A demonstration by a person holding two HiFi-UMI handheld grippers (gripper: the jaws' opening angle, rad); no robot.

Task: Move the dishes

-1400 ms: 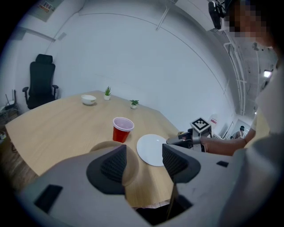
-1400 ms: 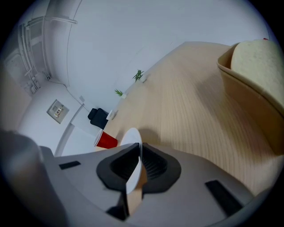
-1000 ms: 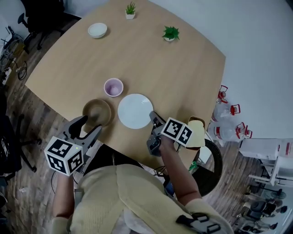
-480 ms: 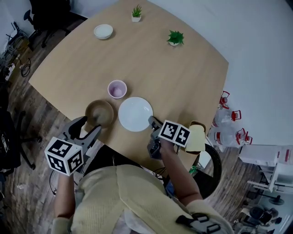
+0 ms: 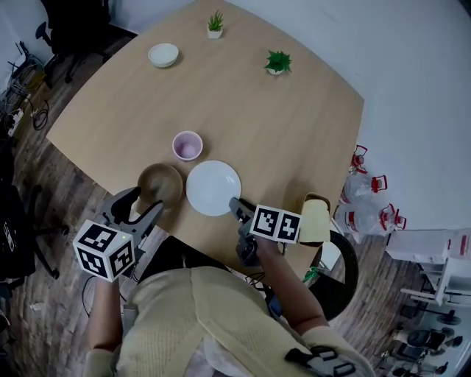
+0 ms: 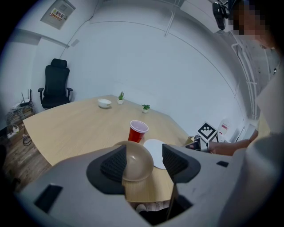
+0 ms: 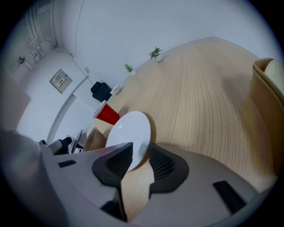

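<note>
A white plate point(image 5: 213, 188) lies near the table's front edge. My right gripper point(image 5: 235, 208) is at its near right rim. In the right gripper view the plate point(image 7: 131, 133) has its rim pinched between the two narrowed jaws, so the gripper point(image 7: 140, 157) is shut on it. A brown bowl point(image 5: 160, 184) sits just left of the plate. My left gripper point(image 5: 140, 208) stands open just short of it, at the table edge. The bowl point(image 6: 137, 162) shows through the wide gap of the left gripper point(image 6: 144, 162). A red cup point(image 5: 187, 145) stands behind both dishes.
A small white bowl point(image 5: 163, 54) and two potted plants point(image 5: 215, 22) point(image 5: 277, 62) stand at the table's far side. A yellow chair point(image 5: 315, 219) is at my right. Water bottles point(image 5: 364, 199) stand on the floor beyond it. A black office chair point(image 6: 57, 86) is far left.
My right gripper has moved left onto the plate's rim, and the plate has edged slightly toward the brown bowl. The left gripper has held still.
</note>
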